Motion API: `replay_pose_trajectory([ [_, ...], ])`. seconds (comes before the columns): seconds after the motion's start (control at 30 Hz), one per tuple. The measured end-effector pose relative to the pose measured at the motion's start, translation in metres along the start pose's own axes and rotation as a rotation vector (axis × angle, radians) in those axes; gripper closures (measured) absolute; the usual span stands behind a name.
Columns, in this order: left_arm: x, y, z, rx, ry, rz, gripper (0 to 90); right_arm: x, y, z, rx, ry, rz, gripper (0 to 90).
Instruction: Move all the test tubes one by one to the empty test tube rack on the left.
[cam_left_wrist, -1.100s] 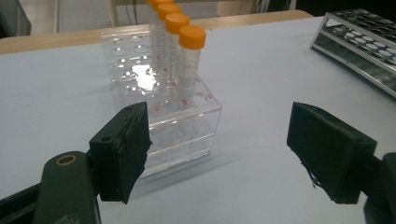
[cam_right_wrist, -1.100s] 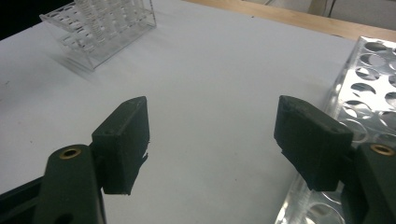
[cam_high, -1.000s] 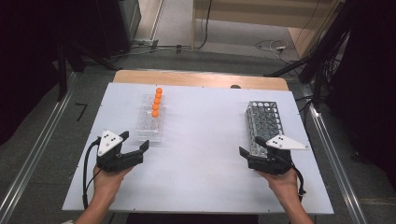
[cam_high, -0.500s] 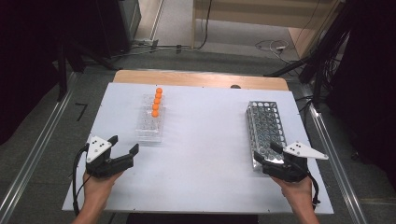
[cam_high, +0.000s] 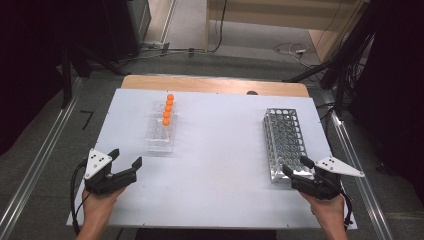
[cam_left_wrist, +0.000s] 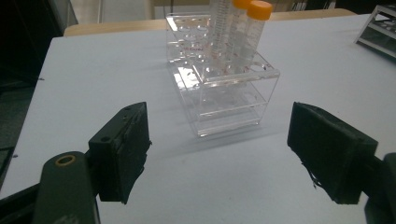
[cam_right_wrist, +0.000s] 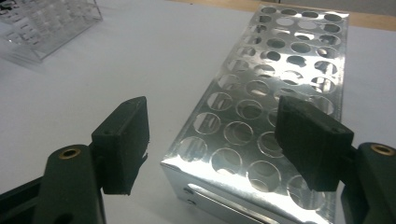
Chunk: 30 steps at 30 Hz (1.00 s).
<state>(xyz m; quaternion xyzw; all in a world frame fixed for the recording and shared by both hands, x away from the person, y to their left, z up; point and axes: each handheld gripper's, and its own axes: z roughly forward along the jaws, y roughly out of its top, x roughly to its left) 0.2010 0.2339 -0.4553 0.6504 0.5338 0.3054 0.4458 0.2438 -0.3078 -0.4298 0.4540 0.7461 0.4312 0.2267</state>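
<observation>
A clear plastic rack (cam_high: 161, 131) (cam_left_wrist: 224, 88) stands left of centre on the white table (cam_high: 220, 150), holding several orange-capped tubes (cam_high: 168, 108) (cam_left_wrist: 251, 30) in one row. A metal rack (cam_high: 285, 142) (cam_right_wrist: 275, 98) with many empty holes stands at the right. My left gripper (cam_high: 126, 158) (cam_left_wrist: 233, 154) is open near the front left edge, nothing between its jaws, a short way in front of the clear rack. My right gripper (cam_high: 295, 167) (cam_right_wrist: 215, 140) is open at the metal rack's near end, jaws apart, holding nothing.
The table has a wooden strip (cam_high: 215, 84) along its far edge. Metal rails (cam_high: 35, 170) run on the floor at both sides. Cables (cam_high: 295, 50) lie on the floor beyond the table. Bare table surface lies between the two racks.
Both hands have drawn back toward the table's front edge and outward, the left one leftward and the right one rightward. Both grippers stayed open.
</observation>
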Motion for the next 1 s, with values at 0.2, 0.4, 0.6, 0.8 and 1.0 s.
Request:
replay_pose_trajectory([
  [0.2, 0.006, -0.004, -0.003, 0.005, 0.021, 0.002, 21.9, -0.011, -0.004, -0.005, -0.001, -0.022, 0.031, 24.8],
  [0.4, 0.014, -0.007, -0.005, 0.009, 0.040, -0.011, 21.9, -0.020, -0.009, -0.011, -0.004, -0.044, 0.050, 24.8],
  [0.6, 0.027, -0.013, -0.008, 0.021, 0.075, -0.035, 21.9, -0.028, -0.014, -0.016, -0.006, -0.067, 0.072, 24.8],
  [0.8, 0.041, -0.020, -0.006, 0.062, 0.089, -0.067, 20.3, -0.040, -0.020, -0.020, 0.001, -0.105, 0.099, 24.8],
  [1.0, 0.049, -0.027, -0.001, 0.115, 0.081, -0.110, 16.9, -0.053, -0.029, -0.024, 0.019, -0.147, 0.146, 18.0],
])
